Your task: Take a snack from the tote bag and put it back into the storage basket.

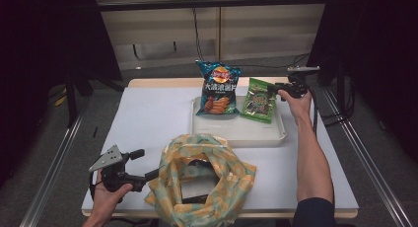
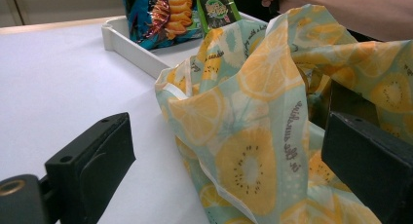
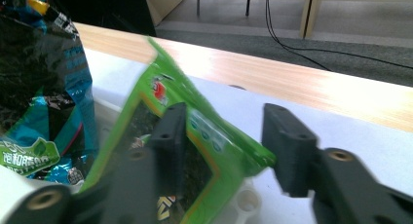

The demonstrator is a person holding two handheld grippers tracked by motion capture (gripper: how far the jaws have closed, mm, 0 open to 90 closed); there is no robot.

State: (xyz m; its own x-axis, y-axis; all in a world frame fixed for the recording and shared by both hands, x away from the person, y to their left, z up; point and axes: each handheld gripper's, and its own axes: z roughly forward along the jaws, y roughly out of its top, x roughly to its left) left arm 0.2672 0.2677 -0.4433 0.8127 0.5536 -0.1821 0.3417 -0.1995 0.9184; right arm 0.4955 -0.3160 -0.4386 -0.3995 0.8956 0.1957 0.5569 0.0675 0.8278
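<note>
A cloth bag point(image 1: 170, 175) printed with yellow fruit slices lies slumped and gaping at the table's near edge. My left gripper point(image 1: 148, 164) sits at its left side, open, with the bag's point(image 2: 243, 136) fabric bulging between the wide jaws of the left gripper point(image 2: 224, 151); the left jaw stands clear of the cloth. A green snack packet point(image 1: 259, 101) leans in the white tray point(image 1: 236, 133) beside a blue chip bag point(image 1: 217, 89). My right gripper point(image 1: 276, 89) is at the packet's upper right corner. That corner of the green packet point(image 3: 160, 87) lies between the parted jaws of the right gripper point(image 3: 224, 131), unpressed.
The tray stands at the back middle of the white table top point(image 1: 148, 118), its near rim point(image 2: 131, 46) just beyond the cloth bag. The table's wooden far edge point(image 3: 292, 83) runs behind the packet. Dark stands flank the table, and cables trail on the floor behind.
</note>
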